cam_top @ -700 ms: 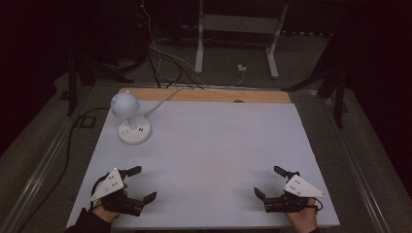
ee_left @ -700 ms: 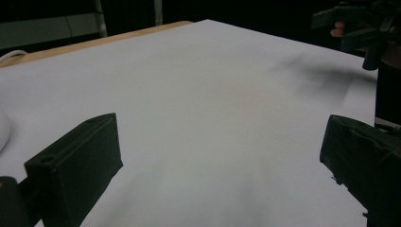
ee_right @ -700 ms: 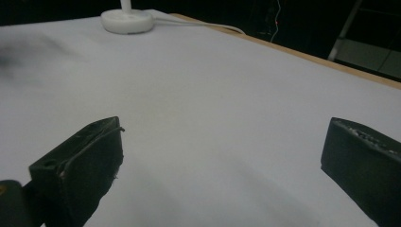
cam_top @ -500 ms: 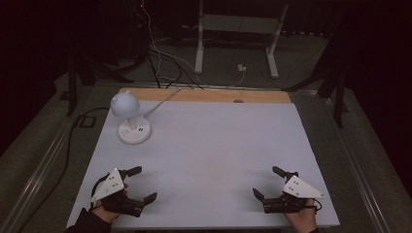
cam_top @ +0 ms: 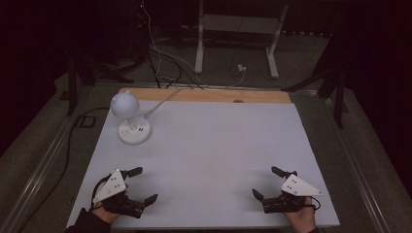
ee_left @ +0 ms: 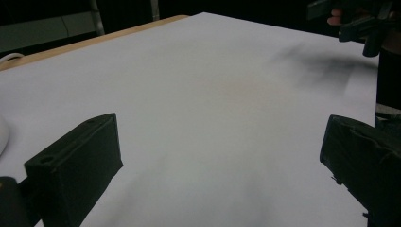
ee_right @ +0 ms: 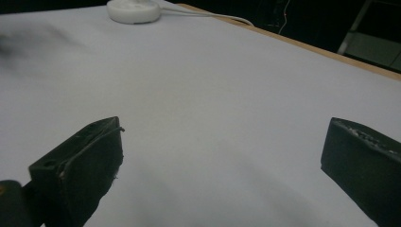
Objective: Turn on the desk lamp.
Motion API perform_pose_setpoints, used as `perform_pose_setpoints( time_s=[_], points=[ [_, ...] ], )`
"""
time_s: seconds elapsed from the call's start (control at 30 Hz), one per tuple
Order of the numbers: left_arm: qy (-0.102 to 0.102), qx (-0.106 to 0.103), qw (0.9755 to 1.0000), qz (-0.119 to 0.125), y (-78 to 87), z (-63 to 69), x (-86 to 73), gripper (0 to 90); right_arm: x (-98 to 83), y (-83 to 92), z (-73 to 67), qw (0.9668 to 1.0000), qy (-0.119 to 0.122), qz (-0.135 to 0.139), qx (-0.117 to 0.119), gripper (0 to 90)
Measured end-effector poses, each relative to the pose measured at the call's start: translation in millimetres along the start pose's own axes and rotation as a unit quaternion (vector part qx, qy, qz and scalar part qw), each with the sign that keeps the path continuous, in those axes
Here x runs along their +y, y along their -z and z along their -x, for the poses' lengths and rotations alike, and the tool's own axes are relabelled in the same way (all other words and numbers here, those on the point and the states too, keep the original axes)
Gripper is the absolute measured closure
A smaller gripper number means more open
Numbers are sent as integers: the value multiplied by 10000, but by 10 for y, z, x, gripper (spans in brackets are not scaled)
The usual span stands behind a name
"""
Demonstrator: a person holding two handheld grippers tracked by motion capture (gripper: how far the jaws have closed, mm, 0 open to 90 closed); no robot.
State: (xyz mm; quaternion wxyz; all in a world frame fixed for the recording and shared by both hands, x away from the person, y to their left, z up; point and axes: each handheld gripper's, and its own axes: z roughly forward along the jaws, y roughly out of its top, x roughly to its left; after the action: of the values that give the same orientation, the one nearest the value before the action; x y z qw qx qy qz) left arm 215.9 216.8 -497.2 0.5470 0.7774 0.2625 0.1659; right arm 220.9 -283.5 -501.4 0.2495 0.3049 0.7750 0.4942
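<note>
My left gripper [cam_top: 145, 184] rests at the near left corner of the white tabletop [cam_top: 209, 145], held by a hand. Its jaws stand wide apart with nothing between them, as the left gripper view [ee_left: 220, 156] confirms. At the near right corner my right gripper [cam_top: 265, 181] is likewise open and empty, with bare white surface between its jaws in the right gripper view [ee_right: 222, 156]. Both point toward the middle of the table. The right gripper also appears far off in the left gripper view [ee_left: 359, 21].
A white desk lamp [cam_top: 128, 116] with a round base [ee_right: 132, 10] stands at the far left of the table, and its cord runs off the back. A wooden strip [cam_top: 204, 94] edges the far side. Cables and a metal stand lie on the dark floor beyond.
</note>
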Motion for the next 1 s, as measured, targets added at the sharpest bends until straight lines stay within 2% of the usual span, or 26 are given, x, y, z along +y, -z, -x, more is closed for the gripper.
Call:
perform_pose_setpoints(
  time_s=[0.53, 0.9, 1.0],
  points=[
    [-38, -142, 9999, -59, -8, 34, 34, 2, 23, 17, -14, 9999, -66, 131, 48, 0],
    [-206, -398, 9989, -126, -20, 165, 208, 2, 55, 35, -28, 9998, -40, 217, 30, 0],
    [-297, -361, 9989, -104, -26, 177, 260, 2, 59, 37, -33, 9998, -12, 211, 26, 0]
  ],
)
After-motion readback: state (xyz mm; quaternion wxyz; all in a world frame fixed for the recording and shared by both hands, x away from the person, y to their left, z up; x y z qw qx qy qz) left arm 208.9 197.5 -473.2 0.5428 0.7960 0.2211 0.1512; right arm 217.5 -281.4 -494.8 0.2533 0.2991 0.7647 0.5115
